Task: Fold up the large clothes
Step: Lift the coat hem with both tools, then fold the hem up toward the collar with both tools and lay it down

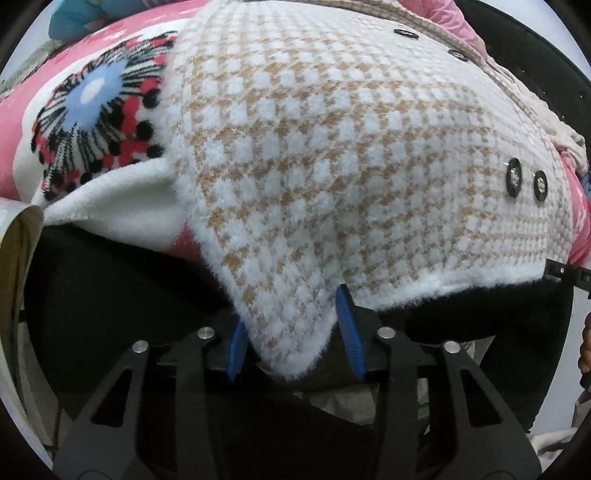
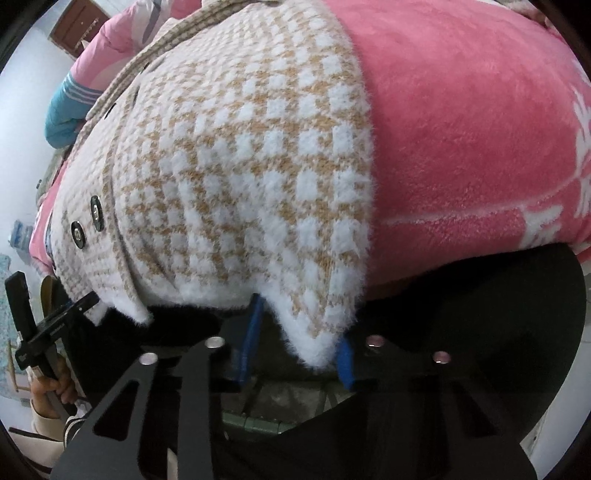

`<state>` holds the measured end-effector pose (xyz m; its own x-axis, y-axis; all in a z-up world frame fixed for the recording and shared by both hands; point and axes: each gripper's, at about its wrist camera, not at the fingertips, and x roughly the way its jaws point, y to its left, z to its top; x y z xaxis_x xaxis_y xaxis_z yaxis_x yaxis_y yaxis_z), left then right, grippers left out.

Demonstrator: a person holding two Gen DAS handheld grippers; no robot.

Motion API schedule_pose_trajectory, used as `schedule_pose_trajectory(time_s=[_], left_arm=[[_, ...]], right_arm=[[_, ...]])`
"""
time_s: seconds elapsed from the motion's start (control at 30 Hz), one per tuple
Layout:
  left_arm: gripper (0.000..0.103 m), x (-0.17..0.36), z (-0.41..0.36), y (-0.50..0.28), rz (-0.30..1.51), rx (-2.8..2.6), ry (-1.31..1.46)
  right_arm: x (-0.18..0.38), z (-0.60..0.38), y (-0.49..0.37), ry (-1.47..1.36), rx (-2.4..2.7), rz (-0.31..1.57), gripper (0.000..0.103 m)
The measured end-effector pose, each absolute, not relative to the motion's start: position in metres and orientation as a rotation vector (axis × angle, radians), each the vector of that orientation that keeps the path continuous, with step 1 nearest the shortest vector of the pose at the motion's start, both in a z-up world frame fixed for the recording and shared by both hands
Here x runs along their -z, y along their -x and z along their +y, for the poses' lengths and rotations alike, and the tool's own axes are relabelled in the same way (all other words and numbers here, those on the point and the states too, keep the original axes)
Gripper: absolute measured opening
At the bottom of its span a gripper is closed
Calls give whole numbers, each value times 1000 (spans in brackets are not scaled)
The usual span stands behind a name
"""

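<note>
Nearest in the left wrist view, the left gripper has its blue pads standing apart on either side of a hanging corner of the checked knit coat. The corner droops between them; the fluffy hem brushes the left pad, yet whether the pads truly press on the cloth cannot be told.

In the right wrist view, the right gripper likewise has the coat's other lower corner hanging between its blue pads. The right pad is partly buried under the white fringe and the left one stands just beside the cloth; a firm pinch cannot be confirmed here either.

The coat, white and tan in a houndstooth weave, lies spread over a pink fleece blanket, its lower hem overhanging the blanket's near edge, with both corners dangling. Black buttons sit in a pair near the coat's right side in the left view, and two more lie farther up by the collar.

At the lower left of the right view a hand grips the handle of the other tool.

Beyond the coat, the blanket shows a large flower pattern toward its far left corner. Farther still lie a pink garment and something teal.
</note>
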<state>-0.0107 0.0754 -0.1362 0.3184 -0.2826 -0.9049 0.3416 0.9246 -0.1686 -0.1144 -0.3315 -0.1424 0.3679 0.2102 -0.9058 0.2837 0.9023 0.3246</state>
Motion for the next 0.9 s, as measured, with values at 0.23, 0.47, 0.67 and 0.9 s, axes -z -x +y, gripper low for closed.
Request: schedule_pose_trajectory(time_s=[0.23,0.47,0.67,0.9], left_arm=[[16,109,90,40,1097,467,-132],[7,58,122,58,995,567,-14],[7,17,116,57,905,632,123],[7,-26,92,19,773,632,208]], right_arm=[[120,-325,123,-479,23,1173,10],[77,-316,145,-505,-41,1077,9],[40,-319,143,-573,-105,951,9],[-2,-345,117,-589,-157,832,9]])
